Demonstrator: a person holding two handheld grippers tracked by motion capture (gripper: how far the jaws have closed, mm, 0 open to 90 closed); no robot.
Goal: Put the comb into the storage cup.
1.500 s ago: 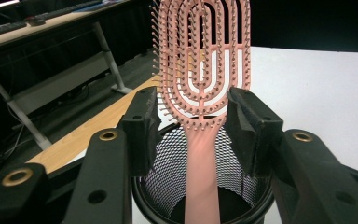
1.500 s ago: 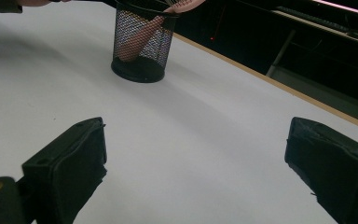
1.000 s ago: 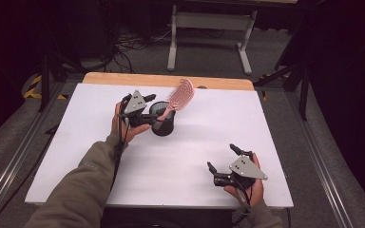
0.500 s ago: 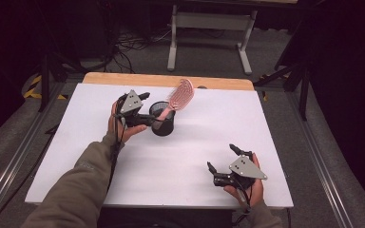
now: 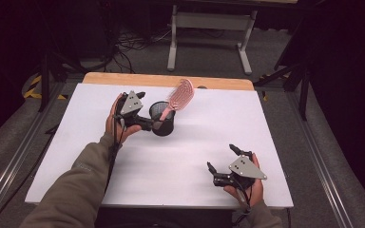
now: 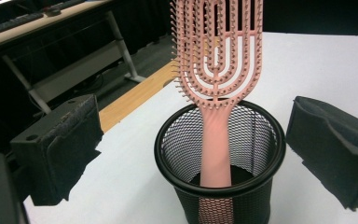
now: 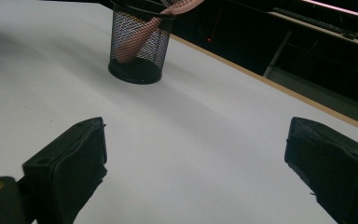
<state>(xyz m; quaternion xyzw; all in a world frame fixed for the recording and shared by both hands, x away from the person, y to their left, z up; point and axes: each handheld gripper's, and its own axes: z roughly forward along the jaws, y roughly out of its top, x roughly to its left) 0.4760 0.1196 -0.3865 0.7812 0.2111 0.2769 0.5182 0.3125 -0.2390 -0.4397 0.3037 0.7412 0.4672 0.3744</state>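
The pink brush (image 5: 178, 97) is stood handle-down in the black mesh cup (image 5: 163, 119), far of centre on the white worktop (image 5: 185, 156), its head leaned out past the rim to the right. The left tool (image 5: 148, 124) is held just left of the cup; its jaws have just been opening and are now spread wide on either side of the cup, nothing being pressed by the pads. The right tool (image 5: 224, 164) is rested near the right front corner, jaws wide apart and empty. The cup could be tipped if a pad is dragged against the rim during withdrawal, since the brush's top-heavy lean makes toppling likely.
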